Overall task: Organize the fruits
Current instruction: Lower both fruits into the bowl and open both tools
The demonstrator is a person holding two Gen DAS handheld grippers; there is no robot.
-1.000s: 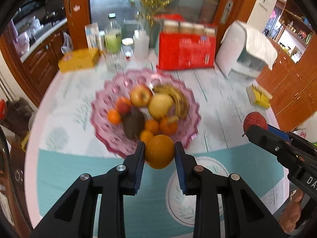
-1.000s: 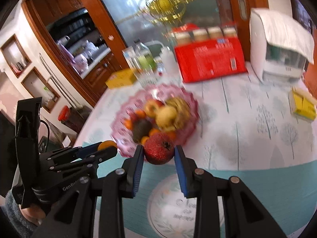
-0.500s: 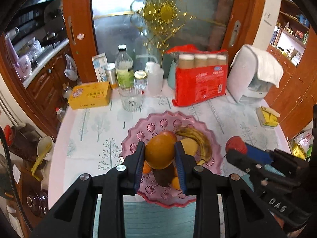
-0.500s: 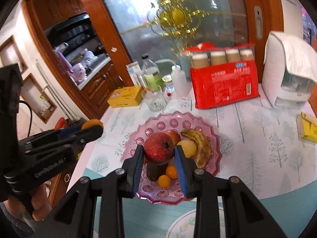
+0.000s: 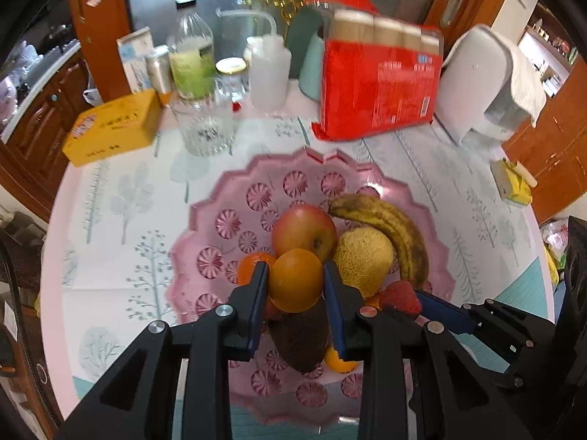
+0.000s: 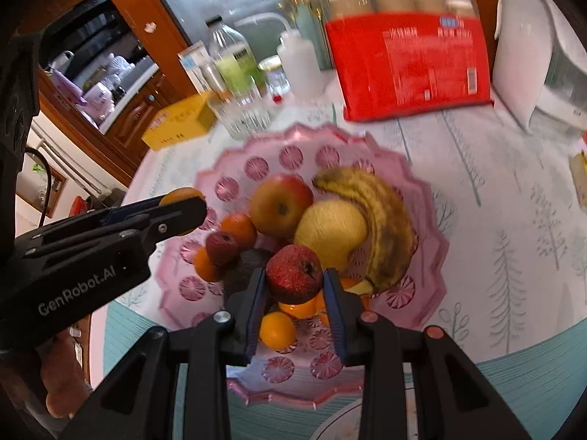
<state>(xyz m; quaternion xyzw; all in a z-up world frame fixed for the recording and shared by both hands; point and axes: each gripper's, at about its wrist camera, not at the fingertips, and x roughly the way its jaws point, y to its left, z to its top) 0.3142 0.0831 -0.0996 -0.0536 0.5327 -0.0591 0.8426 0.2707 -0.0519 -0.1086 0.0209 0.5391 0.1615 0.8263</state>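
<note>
While the left gripper (image 5: 295,282) hangs over the scalloped pink glass fruit plate (image 5: 227,198), its jaws are clamped on a round orange (image 5: 295,280), held above the plate's middle, just in front of a red-yellow apple (image 5: 302,229) and left of a yellow pear (image 5: 363,256) and a spotted banana (image 5: 392,227). A dark avocado (image 5: 299,337) lies beneath.

From the right wrist, the right gripper (image 6: 293,280) has its jaws closed on a dark red round fruit (image 6: 293,273), over the plate's near side, above small tangerines (image 6: 277,330). To the plate's left the left gripper reaches in with its orange.
</note>
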